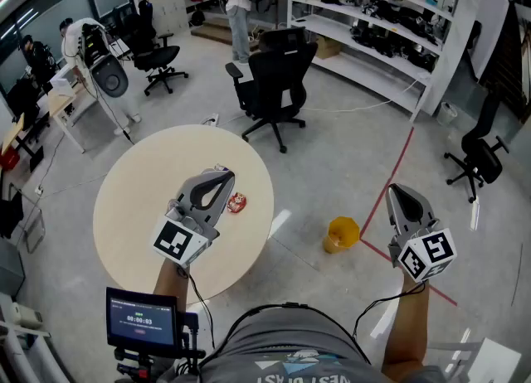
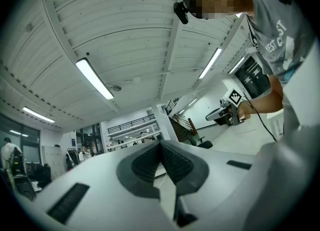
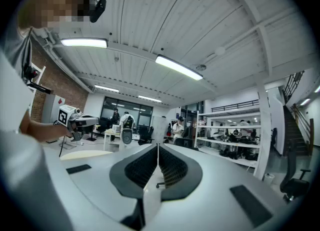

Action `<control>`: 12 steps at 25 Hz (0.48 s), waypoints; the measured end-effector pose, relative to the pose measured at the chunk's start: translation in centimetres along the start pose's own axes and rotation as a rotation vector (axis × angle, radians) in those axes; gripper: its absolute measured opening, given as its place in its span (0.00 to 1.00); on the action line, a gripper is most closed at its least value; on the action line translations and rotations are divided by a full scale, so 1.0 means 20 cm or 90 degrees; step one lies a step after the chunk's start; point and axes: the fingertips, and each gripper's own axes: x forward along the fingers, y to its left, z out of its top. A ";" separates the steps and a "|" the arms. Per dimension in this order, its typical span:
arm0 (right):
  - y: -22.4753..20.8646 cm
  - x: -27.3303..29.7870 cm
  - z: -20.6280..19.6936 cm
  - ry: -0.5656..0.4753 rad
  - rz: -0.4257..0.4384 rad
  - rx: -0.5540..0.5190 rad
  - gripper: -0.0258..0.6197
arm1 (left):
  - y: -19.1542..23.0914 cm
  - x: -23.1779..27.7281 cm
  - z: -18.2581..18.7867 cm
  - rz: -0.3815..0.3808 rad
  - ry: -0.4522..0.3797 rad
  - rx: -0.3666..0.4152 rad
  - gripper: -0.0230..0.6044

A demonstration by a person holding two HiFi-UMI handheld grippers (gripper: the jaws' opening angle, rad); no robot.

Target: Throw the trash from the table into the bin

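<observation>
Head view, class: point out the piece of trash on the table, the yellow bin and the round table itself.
piece of trash (image 1: 236, 202), head view, middle of the red-and-white wrapper.
yellow bin (image 1: 341, 235), head view, middle of its yellow body.
round table (image 1: 137, 199), head view, bare part of its top.

Blk office chair (image 1: 274, 79), white shelving (image 1: 390, 41), red floor tape (image 1: 397, 170)

Bright even light from ceiling strip lamps (image 3: 178, 68), I see glare on the floor (image 1: 279, 222), fisheye bending, dark corners.
</observation>
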 end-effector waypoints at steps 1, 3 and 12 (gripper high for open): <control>0.04 0.05 -0.03 0.003 0.011 -0.002 0.06 | 0.02 -0.03 -0.04 0.006 0.007 -0.001 0.10; 0.14 0.16 -0.06 0.009 0.034 -0.008 0.06 | 0.10 -0.11 -0.12 0.020 0.022 -0.006 0.10; 0.75 0.79 -0.12 0.066 0.204 -0.040 0.06 | 0.48 -0.52 -0.32 0.084 0.043 -0.030 0.10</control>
